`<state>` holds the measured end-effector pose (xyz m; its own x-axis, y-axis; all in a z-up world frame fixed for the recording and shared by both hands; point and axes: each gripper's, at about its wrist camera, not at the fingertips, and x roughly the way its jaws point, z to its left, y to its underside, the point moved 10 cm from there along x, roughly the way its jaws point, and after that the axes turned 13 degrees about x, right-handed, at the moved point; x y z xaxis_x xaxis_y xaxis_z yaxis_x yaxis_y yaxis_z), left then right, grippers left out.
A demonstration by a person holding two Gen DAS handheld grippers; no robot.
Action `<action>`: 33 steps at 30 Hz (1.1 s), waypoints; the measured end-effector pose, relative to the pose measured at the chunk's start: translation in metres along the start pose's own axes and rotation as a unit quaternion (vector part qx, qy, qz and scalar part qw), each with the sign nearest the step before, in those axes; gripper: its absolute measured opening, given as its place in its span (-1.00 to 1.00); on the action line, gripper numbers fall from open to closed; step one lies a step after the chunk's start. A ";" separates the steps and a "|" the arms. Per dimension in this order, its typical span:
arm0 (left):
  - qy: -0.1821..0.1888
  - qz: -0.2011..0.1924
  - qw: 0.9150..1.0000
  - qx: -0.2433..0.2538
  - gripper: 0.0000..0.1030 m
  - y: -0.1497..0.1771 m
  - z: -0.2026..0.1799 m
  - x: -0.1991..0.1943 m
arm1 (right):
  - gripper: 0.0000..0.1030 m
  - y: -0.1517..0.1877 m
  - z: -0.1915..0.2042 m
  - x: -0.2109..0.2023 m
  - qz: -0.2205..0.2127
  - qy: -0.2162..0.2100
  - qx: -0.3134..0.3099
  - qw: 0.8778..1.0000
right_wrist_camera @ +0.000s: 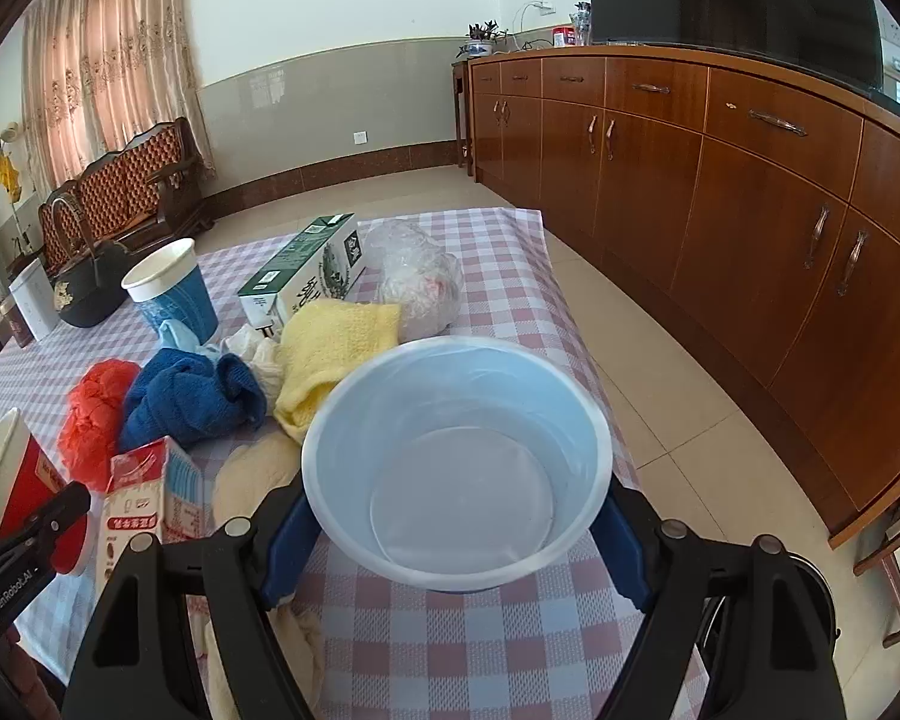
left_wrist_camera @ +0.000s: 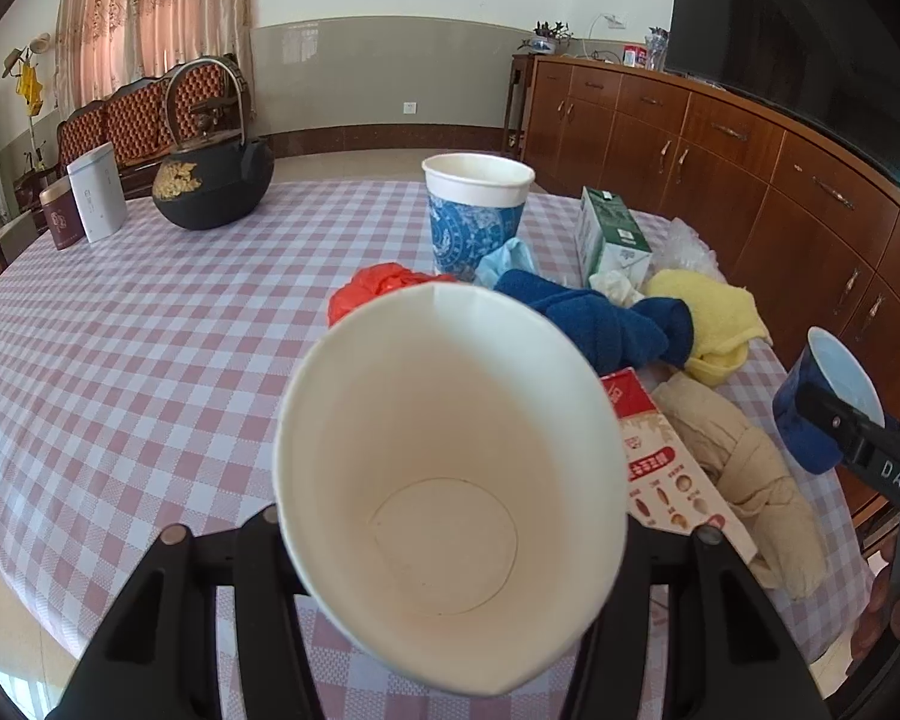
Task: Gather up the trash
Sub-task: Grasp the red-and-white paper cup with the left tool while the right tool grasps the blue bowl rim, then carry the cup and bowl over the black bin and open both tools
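A paper cup is held in each gripper, so the step in hand is judged to be the pick-up of used cups from the worktop [left_wrist_camera: 120, 312], which is covered by a checked cloth.

The left gripper [left_wrist_camera: 450, 531] is closed on a red-sided paper cup [left_wrist_camera: 450, 450]; its fingers [left_wrist_camera: 252, 531] are pressed against the sides, and the rim is squashed from round into an oval with a crease at the far edge. The cup is tilted with its mouth toward the camera and looks empty. In the right wrist view the same cup is seen at the lower left edge, just beside a small red and white carton [right_wrist_camera: 144, 498].

The right gripper [right_wrist_camera: 456, 534] is closed around a blue cup [right_wrist_camera: 456, 462], with the fingers [right_wrist_camera: 285, 540] against its two sides; the rim remains round, so the hold appears lighter. This cup also looks empty.

Other trash is left on the worktop: a blue patterned cup [left_wrist_camera: 474, 216] standing upright, a green and white carton [left_wrist_camera: 612, 234] lying on its side, a red crumpled bag [left_wrist_camera: 372, 291], and a clear plastic bag [right_wrist_camera: 417, 282]. Blue, yellow and beige cloths lie among them.

No bin is seen in either view. The next move is judged to call for both cups to be carried to a bin or nested together, with the grips kept firm.
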<state>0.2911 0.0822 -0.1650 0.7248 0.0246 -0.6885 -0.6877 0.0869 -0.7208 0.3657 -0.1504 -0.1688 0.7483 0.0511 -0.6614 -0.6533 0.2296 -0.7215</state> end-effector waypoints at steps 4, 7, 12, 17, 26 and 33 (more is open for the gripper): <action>0.015 -0.009 1.000 0.011 0.07 -0.001 -0.015 -0.021 | 0.58 0.009 0.001 -0.024 -0.001 -0.010 -0.002 1.000; 0.031 -0.014 0.999 0.024 0.07 -0.001 -0.035 -0.037 | 0.58 0.017 -0.005 -0.044 -0.004 -0.016 0.007 1.000; 0.074 -0.023 0.996 0.051 0.07 -0.003 -0.080 -0.058 | 0.58 0.028 -0.035 -0.078 -0.007 -0.013 0.035 0.999; 0.128 -0.026 0.988 0.086 0.07 -0.005 -0.140 -0.074 | 0.58 0.034 -0.091 -0.109 -0.020 0.017 0.067 0.997; 0.229 -0.007 0.960 0.164 0.07 0.012 -0.275 -0.082 | 0.58 0.057 -0.225 -0.151 -0.028 0.100 0.157 0.982; 0.275 0.025 0.938 0.209 0.07 0.039 -0.368 -0.062 | 0.58 0.086 -0.324 -0.160 -0.010 0.148 0.224 0.963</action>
<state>0.2036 -0.2820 -0.1795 0.4815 -0.4685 -0.7407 -0.5598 0.4858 -0.6713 0.1521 -0.4533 -0.1913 0.6516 -0.2231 -0.7251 -0.4737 0.6269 -0.6185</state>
